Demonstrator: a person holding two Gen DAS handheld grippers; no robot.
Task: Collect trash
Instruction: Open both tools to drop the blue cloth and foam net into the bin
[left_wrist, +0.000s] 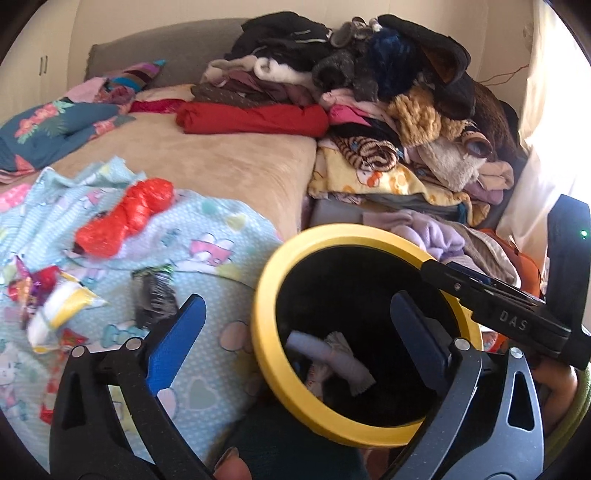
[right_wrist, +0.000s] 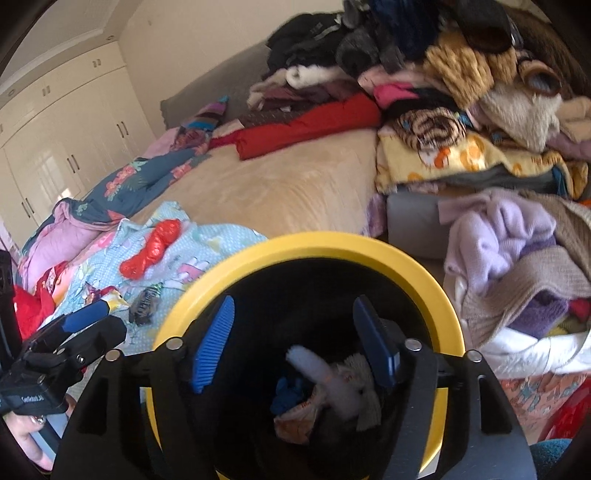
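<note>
Bed (left_wrist: 221, 162): tan cover, bare across the middle; it carries everything below.
Clothes heap (left_wrist: 388, 92): piled along the bed's far right side, up to the headboard corner; a red roll (left_wrist: 255, 118) lies at its left foot.
Floral quilt (left_wrist: 55, 129): bunched at the bed's left edge.
Sheet (left_wrist: 207, 236): pale blue with cartoon prints, spread over the near left corner of the bed.
Bin (right_wrist: 417, 273): black with a yellow rim, at the bed's near edge just beside the sheet, mouth tilted toward both cameras.
Trash in bin (right_wrist: 332, 380): a white piece, a blue scrap and crumpled paper at the bottom.
Red wrapper (left_wrist: 129, 214): crinkled, on the sheet, apart from the bin.
Dark wrapper (left_wrist: 151, 299): on the sheet, between the red wrapper and the near edge.
Wrapper cluster (left_wrist: 51, 302): yellow, white and red, blurred, at the sheet's left edge.
Left gripper (left_wrist: 295, 332): jaws spread wide, nothing between the pads; one finger over the sheet, the other over the bin's mouth.
Right gripper (right_wrist: 295, 339): jaws apart and empty, both fingers over the bin's mouth.
</note>
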